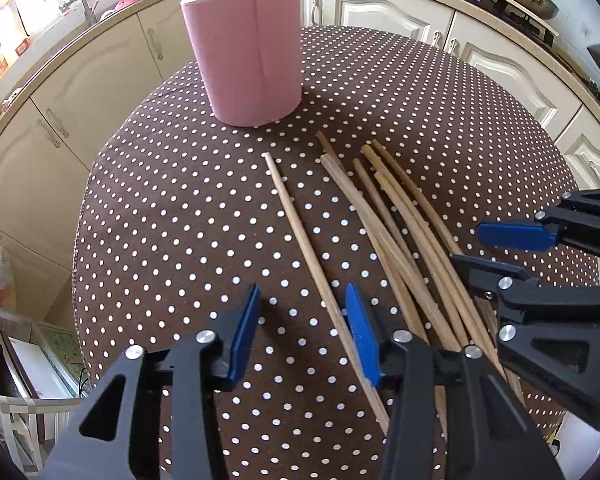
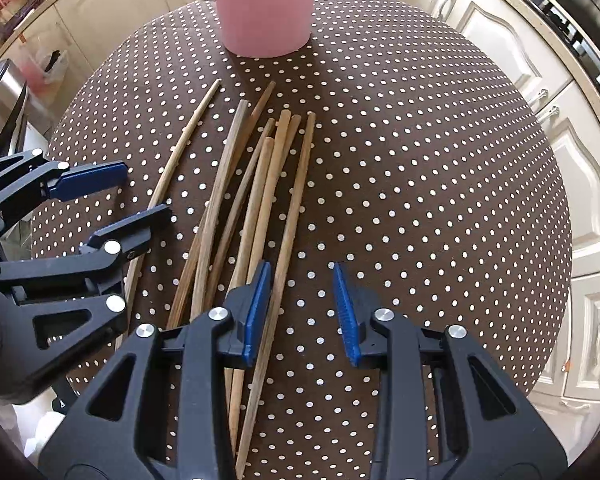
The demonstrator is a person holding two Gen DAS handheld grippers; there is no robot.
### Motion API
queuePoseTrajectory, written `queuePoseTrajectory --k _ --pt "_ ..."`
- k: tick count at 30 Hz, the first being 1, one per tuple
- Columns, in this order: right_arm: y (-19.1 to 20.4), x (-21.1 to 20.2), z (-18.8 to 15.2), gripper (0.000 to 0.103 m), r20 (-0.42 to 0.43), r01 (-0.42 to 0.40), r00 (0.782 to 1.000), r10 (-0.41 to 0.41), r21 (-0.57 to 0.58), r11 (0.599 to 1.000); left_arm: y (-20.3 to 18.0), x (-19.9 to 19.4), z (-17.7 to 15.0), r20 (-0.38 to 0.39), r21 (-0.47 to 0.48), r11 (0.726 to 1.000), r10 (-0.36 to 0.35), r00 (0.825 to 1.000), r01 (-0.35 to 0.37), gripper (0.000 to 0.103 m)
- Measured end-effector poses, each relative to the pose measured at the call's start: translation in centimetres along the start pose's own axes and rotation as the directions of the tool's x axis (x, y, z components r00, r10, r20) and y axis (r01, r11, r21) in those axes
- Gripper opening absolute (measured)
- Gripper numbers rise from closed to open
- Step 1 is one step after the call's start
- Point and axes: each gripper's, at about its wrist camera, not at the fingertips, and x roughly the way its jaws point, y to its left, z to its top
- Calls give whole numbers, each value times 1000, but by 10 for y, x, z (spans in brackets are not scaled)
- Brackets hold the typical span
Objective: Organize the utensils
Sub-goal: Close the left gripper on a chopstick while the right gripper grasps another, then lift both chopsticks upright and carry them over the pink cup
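As tongs [image 1: 302, 334] gape, chopsticks [image 1: 384, 216] lie.

A round table [image 1: 160, 208] covered in a brown cloth with white polka dots carries everything. A pink cylindrical holder [image 1: 246, 56] stands upright near its far edge. In front of the holder lies a loose bundle of wooden chopsticks [image 2: 260, 200], perhaps seven, overlapping. One single chopstick [image 1: 300, 240] lies just left of them, apart.

Chopsticks [image 2: 260, 200] before pink holder [image 2: 264, 8]
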Motion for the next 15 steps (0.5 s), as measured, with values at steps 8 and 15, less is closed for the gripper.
queuePoseTrajectory --k 8,15 --pt "9 3 1 9 36 -40 999 40 -9 999 -6 3 7 9 18 1000 -5 1000 5 23" --pt "-6 -5 -18 6 107 -75 992 69 45 996 6 2 0 39 -22 998 -54 998 54 5"
